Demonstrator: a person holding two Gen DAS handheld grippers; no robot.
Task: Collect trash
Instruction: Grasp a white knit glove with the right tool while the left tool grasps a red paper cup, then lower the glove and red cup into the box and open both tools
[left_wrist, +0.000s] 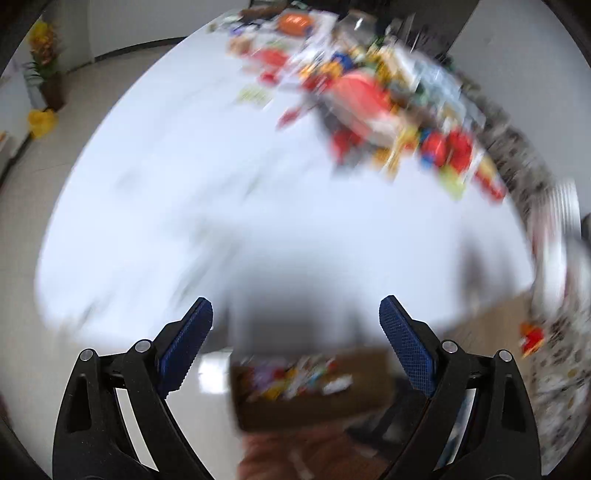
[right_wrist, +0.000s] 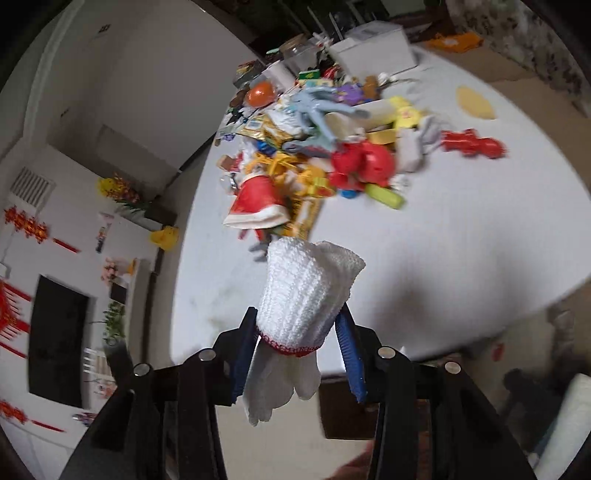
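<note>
right tool (right_wrist: 295, 332) pinches a ribbed white knit glove (right_wrist: 306, 295) (red-trimmed cuff); left tool (left_wrist: 295, 325) gapes wide, holding nothing.

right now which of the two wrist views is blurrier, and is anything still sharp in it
Left wrist view: heavy motion smear over the colourful trash pile and cardboard box; only the open left gripper stays crisp. Right wrist view: milder blur, the white knitted glove in the right gripper is sharp.

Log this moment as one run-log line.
right tool: shut on white glove | left tool: open, empty | cardboard box below | pile on table
</note>
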